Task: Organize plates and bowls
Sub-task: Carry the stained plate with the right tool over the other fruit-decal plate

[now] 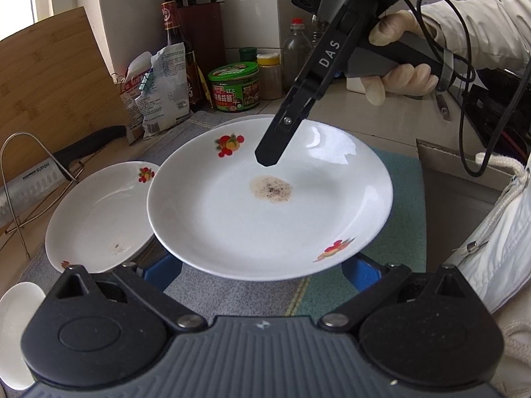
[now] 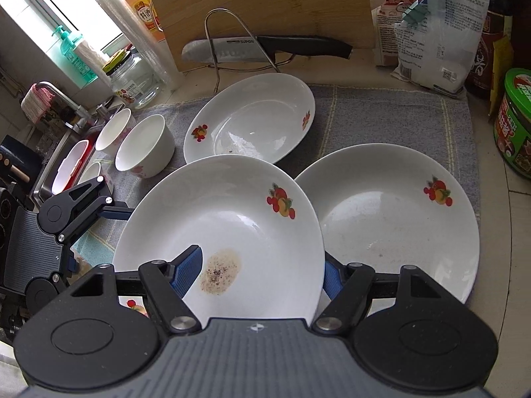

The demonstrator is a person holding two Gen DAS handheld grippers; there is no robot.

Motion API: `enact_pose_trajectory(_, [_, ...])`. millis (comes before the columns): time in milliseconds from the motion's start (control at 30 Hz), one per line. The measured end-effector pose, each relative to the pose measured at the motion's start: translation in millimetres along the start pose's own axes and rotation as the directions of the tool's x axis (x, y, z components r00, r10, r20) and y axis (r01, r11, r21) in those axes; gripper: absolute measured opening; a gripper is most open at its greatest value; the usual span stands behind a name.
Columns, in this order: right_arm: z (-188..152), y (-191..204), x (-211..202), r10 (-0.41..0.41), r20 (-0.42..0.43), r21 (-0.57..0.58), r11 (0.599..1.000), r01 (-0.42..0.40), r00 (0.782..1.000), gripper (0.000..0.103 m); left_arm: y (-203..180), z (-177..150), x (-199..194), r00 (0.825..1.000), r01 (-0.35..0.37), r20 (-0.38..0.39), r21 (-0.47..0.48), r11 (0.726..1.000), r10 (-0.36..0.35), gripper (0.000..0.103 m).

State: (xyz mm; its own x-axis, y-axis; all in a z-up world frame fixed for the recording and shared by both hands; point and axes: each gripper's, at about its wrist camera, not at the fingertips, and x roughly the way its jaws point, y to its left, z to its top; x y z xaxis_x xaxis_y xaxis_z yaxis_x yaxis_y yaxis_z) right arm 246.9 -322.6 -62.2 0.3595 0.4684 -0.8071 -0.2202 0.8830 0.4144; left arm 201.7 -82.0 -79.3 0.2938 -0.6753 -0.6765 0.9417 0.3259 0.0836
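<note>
A white plate with fruit prints and a brown stain (image 1: pixel 265 205) (image 2: pixel 232 232) is held above the grey towel. My right gripper (image 2: pixel 259 275) is shut on its rim, one blue finger (image 2: pixel 189 272) over the inside and one under it. In the left wrist view the right gripper (image 1: pixel 268 156) comes down onto the far rim. My left gripper (image 1: pixel 262 275) spreads wide under the plate's near side; its blue fingers (image 1: pixel 162 270) show below the rim. A second plate (image 2: pixel 391 219) lies under it to the right. A third plate (image 2: pixel 252 122) (image 1: pixel 99 219) lies further back.
Several white bowls (image 2: pixel 146 146) stand at the towel's left edge by the sink (image 2: pixel 49 172). A knife (image 2: pixel 265 48) rests on a wire stand against a wooden board (image 2: pixel 259 3). Bags, bottles and a green tin (image 2: pixel 514 126) line the back right.
</note>
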Motion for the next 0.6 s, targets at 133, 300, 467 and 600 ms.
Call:
enact_pose_trajectory(133, [1, -16, -7, -0.013, 0.013, 0.015, 1.0, 0.012, 1.0, 0.078, -1, 9, 13, 1.0, 0.009, -0.002, 0.019, 1.0, -0.009, 0.101])
enact_pose_trajectory(300, [1, -36, -12, -0.032, 0.028, 0.039, 0.999, 0.031, 0.999, 0.078, 0, 22, 32, 1.0, 0.022, -0.005, 0.04, 0.999, -0.022, 0.101])
enact_pose_trajectory(467, [2, -53, -14, -0.052, 0.037, 0.055, 0.997, 0.049, 0.998, 0.078, 0, 32, 50, 0.999, 0.033, -0.012, 0.048, 0.998, -0.033, 0.101])
enact_pose_trajectory(600, [5, -66, -14, -0.061, 0.044, 0.074, 0.996, 0.057, 0.997, 0.078, 1, 39, 61, 0.999, 0.041, -0.018, 0.041, 0.998, -0.04, 0.101])
